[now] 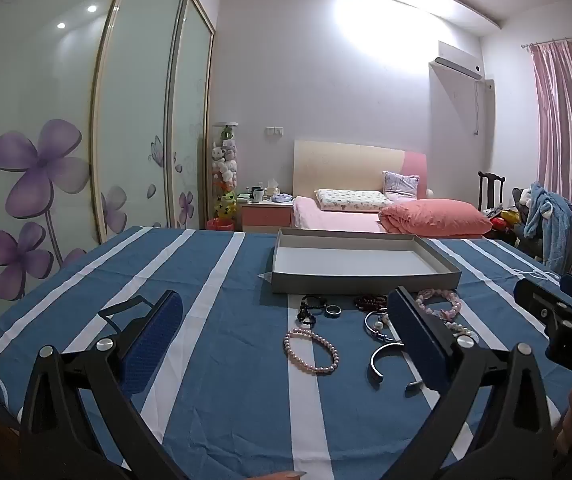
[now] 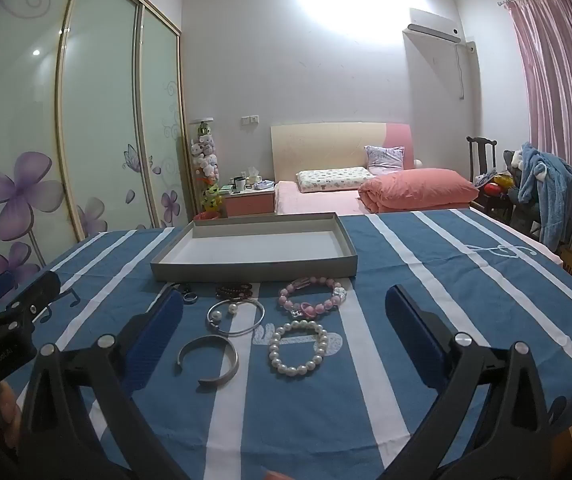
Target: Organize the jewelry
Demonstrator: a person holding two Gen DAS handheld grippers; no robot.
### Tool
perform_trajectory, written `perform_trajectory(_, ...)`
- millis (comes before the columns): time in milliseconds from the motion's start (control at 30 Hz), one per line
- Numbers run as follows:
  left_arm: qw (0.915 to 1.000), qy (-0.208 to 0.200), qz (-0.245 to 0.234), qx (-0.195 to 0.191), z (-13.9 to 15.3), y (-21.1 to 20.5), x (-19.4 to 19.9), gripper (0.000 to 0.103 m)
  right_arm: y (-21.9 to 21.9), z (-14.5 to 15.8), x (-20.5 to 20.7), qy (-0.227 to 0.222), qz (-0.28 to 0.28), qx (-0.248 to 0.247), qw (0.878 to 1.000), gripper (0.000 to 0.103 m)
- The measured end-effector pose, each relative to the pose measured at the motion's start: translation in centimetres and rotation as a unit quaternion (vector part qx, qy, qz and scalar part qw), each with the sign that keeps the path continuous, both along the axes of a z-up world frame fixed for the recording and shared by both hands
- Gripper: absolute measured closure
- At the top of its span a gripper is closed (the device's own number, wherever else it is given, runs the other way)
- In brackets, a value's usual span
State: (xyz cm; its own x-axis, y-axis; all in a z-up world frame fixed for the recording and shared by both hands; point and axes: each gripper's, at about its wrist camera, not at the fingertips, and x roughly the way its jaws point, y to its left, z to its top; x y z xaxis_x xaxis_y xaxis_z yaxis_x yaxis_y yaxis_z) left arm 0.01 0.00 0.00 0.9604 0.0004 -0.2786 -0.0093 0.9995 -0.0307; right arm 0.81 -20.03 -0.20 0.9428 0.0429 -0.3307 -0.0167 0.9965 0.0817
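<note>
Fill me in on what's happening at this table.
A person holds a two-finger tool in each hand over a blue striped tablecloth. Both the left tool and the right tool are wide open and hold nothing. Bracelets lie loose on the cloth, among them a white pearl bracelet, a pink bead bracelet and an open silver bangle. The shallow grey tray behind them has nothing in it yet, so sorting hasn't started.
</note>
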Motion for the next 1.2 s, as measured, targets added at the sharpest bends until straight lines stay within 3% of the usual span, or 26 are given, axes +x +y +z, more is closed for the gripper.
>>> perform_trajectory(1200, 1.0, 0.002, -0.001, -0.001, 0.24, 0.29, -0.05, 0.002, 0.06, 0.03, 0.07, 0.001, 0.0, -0.002, 1.0, 0.004)
